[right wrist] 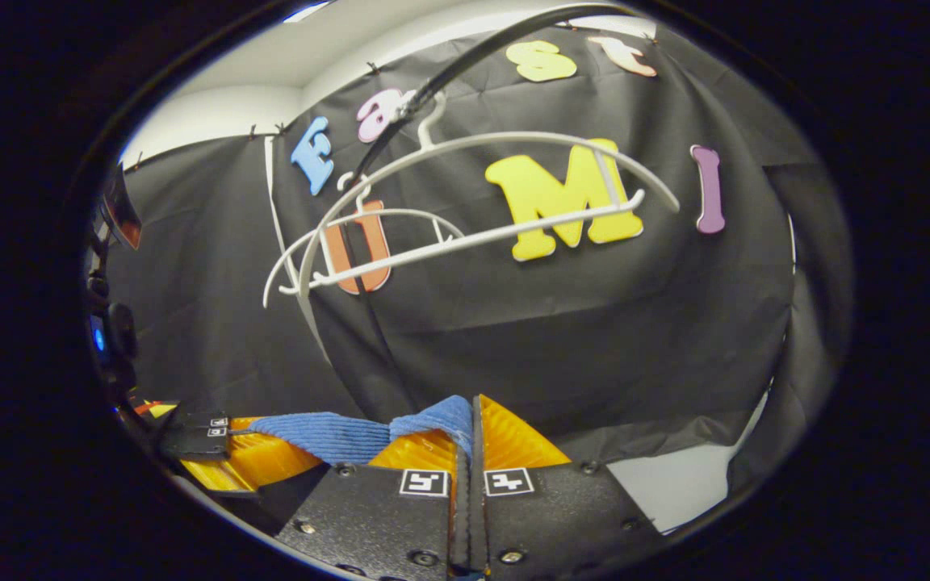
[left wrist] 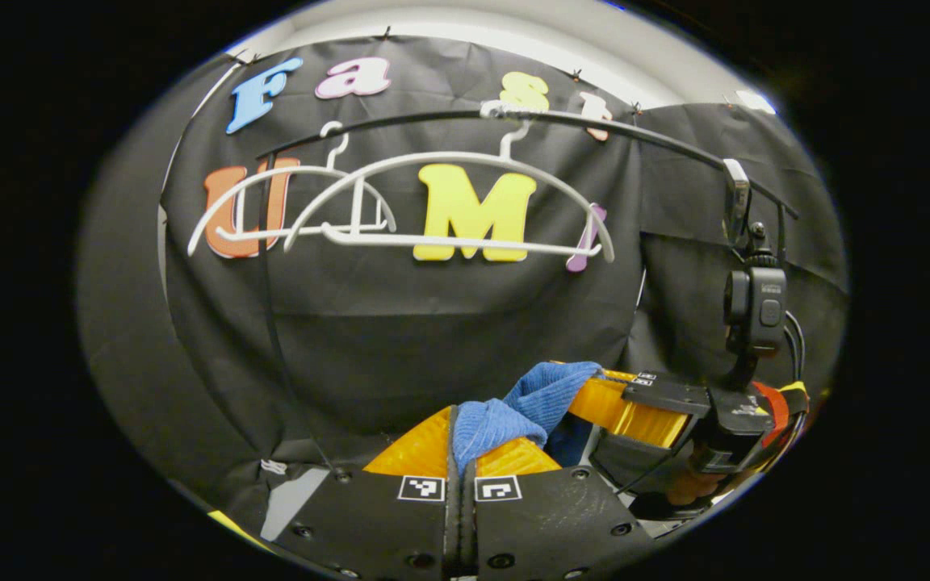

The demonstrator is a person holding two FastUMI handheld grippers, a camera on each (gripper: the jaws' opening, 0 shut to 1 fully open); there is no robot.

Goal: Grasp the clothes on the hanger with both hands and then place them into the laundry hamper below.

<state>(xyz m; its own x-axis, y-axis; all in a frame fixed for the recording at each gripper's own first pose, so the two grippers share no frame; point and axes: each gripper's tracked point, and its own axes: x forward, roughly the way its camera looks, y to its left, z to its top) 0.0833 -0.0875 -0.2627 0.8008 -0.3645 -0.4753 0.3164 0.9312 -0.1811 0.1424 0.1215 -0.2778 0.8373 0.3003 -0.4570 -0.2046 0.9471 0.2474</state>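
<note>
left gripper [left wrist: 460,452] — clamping ribbed blue knit cloth [left wrist: 513,411] | right gripper [right wrist: 465,440] — pinching same cloth's other end | two bare white plastic hangers [left wrist: 433,210] hanging on black rail [left wrist: 594,121]

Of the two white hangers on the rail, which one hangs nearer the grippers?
The larger-looking hanger, in front of the yellow letter; the other hanger hangs behind it, further along the rail.

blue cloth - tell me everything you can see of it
The blue cloth looks like a soft ribbed knit. It is off the white hangers, which hang bare on the black rail above. In the left gripper view one bunched end is pinched in the left gripper, and it runs toward the right gripper. In the right gripper view the other end sits clamped in that gripper, stretched as a band between the two.
</note>
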